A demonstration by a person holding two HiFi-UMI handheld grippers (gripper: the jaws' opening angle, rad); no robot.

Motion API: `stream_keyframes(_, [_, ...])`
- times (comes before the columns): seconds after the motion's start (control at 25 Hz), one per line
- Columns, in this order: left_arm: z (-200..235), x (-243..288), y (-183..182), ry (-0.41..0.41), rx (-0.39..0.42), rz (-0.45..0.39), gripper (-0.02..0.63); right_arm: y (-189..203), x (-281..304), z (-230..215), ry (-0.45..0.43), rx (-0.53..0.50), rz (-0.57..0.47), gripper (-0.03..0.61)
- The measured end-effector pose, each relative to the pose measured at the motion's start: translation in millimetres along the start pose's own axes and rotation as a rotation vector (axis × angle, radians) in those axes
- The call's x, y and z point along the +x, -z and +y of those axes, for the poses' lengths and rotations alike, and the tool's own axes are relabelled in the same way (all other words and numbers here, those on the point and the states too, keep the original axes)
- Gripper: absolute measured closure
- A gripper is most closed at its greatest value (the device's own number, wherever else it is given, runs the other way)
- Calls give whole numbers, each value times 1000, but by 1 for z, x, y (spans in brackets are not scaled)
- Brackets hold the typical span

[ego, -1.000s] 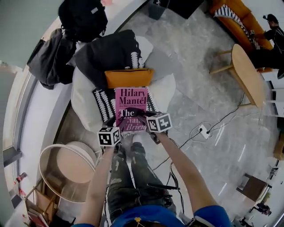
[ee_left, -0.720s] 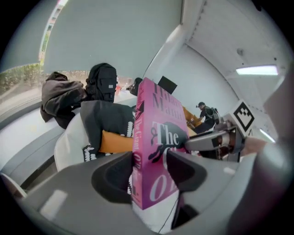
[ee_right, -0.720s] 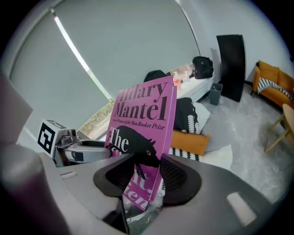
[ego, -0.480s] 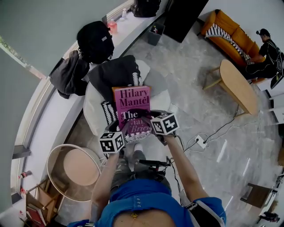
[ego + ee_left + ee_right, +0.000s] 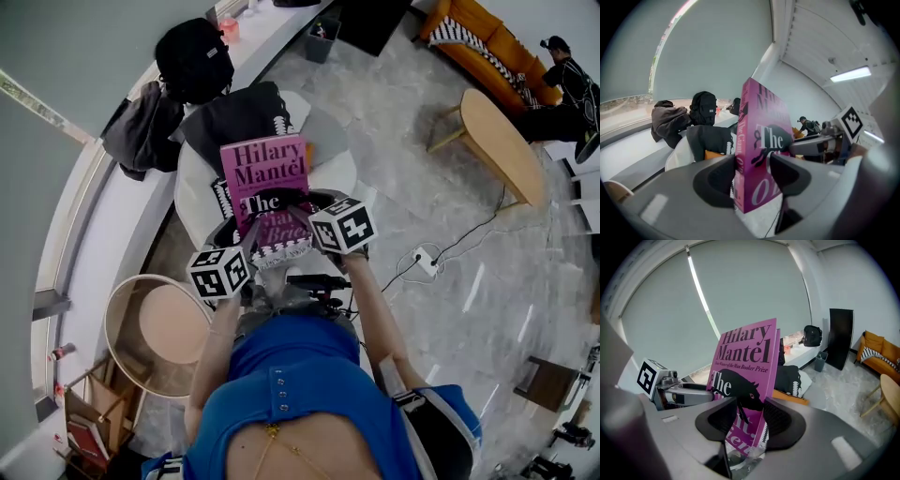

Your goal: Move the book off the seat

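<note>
The pink hardback book (image 5: 267, 178) hangs in the air above the white seat (image 5: 192, 192), cover up, with both grippers shut on its near end. My left gripper (image 5: 244, 236) grips the book's lower left edge, at the spine; in the left gripper view the book (image 5: 761, 154) stands pinched between the two pads of the left gripper (image 5: 752, 169). My right gripper (image 5: 300, 214) holds the lower right edge, and in the right gripper view the book (image 5: 745, 357) is pressed between the pads of the right gripper (image 5: 747, 417). A black cushion (image 5: 239, 117) and an orange cushion (image 5: 790, 397) lie on the seat.
A round side table (image 5: 155, 323) stands left of the person's legs. A backpack (image 5: 192, 61) and a dark jacket (image 5: 141, 141) rest on the window ledge. To the right are a wooden oval table (image 5: 497, 145), an orange sofa (image 5: 478, 42) and a floor power strip (image 5: 422, 272).
Both grippers have risen with the book, lifting it off the seat and closer to the head camera. The orange cushion is now hidden behind the book in the head view.
</note>
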State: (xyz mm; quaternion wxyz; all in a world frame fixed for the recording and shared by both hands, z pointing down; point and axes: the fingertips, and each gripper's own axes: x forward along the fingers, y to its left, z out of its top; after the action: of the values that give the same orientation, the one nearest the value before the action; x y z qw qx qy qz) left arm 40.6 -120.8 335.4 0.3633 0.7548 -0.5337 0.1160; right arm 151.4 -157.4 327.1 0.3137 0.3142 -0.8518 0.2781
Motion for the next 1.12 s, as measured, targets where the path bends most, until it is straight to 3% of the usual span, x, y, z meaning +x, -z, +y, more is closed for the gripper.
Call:
stream_keyframes(0.28, [-5,-5,4,8,-22,-7,383,-1,-10,7,38,-55,-8,400])
stream_keyframes(1.12, [-23,-13,7,10,-2,-46,383,7,-29,7,37,-45,-53,399])
